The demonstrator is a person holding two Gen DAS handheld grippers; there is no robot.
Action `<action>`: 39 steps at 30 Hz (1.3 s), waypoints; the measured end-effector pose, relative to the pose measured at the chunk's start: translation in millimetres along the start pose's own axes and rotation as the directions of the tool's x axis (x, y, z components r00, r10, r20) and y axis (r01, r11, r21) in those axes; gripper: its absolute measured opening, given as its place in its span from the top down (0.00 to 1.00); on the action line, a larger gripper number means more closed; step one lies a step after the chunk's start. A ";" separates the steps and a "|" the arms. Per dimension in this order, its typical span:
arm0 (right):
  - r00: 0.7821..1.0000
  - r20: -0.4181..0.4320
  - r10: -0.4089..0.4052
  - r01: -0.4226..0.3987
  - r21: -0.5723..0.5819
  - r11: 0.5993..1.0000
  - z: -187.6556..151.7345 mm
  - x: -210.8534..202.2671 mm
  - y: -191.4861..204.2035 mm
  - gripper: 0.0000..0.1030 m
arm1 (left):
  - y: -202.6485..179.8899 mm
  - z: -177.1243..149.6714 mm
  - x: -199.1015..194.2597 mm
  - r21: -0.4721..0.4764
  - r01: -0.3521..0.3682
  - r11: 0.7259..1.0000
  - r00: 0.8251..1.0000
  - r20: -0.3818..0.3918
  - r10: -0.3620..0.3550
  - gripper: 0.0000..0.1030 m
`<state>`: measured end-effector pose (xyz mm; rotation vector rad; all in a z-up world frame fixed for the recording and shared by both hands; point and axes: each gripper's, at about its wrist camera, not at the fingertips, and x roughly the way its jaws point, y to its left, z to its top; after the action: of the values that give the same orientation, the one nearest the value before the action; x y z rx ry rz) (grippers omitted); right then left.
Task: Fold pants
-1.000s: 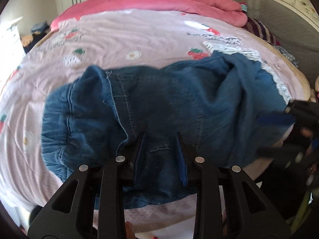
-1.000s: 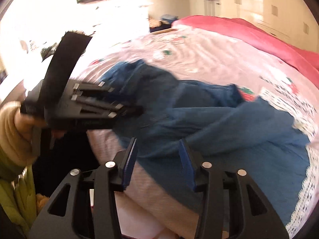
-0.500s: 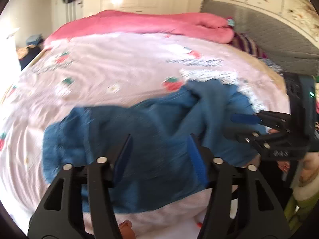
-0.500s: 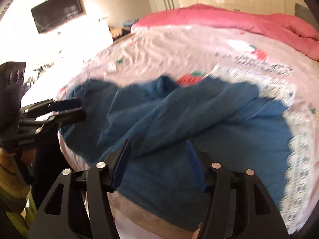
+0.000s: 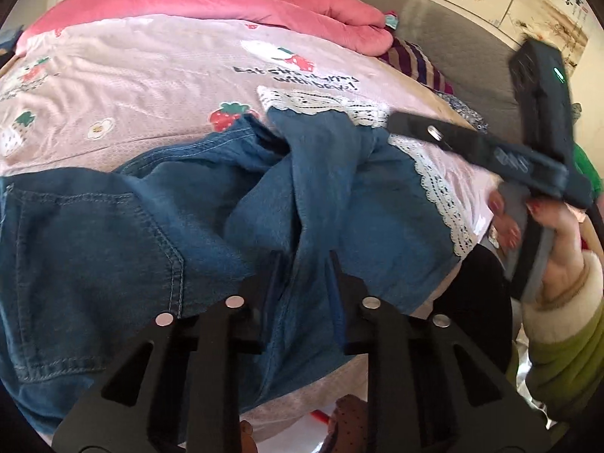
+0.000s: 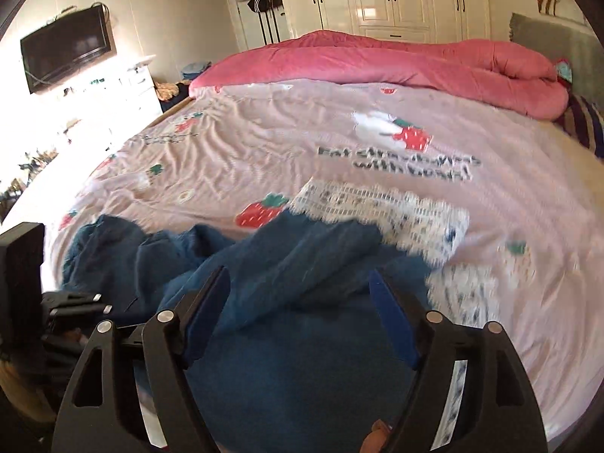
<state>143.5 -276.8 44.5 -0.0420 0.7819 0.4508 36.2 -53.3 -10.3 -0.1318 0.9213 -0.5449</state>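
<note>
Two views differ: left claw (image 5: 302, 264) pinches the pants (image 5: 113, 234); only the right view shows right claw (image 6: 298, 313) spread wide.

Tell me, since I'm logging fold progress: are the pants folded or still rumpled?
Rumpled, not folded. The pants lie bunched on the bed sheet, legs twisted over each other, a ridge of denim between the left claw fingers.

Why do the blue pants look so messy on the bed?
The denim pants are bunched and twisted near the bed's front edge, one leg crumpled over the other, lace hem askew. The left tool pinches a fold; the right tool is open.
</note>
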 end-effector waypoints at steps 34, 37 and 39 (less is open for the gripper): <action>0.998 -0.018 0.066 -0.061 0.206 0.977 37.3 -35.9 -102.4 0.92 | 5.6 -10.1 8.2 0.024 0.034 0.999 0.998 0.052 -0.035 0.91; 0.997 -0.033 0.064 -0.054 0.241 0.969 -8.6 -62.0 -115.6 0.92 | 0.1 -10.5 4.8 0.044 0.009 0.999 0.999 0.048 -0.011 0.91; 0.997 -0.057 0.053 -0.037 0.252 0.967 -36.3 -70.8 -118.7 0.92 | -3.2 -11.3 3.5 0.050 -0.004 0.999 0.999 0.042 0.002 0.91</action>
<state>123.7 -418.1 52.2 0.1986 0.8990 0.3915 27.8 -56.4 -18.6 -0.0962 0.8660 -0.5602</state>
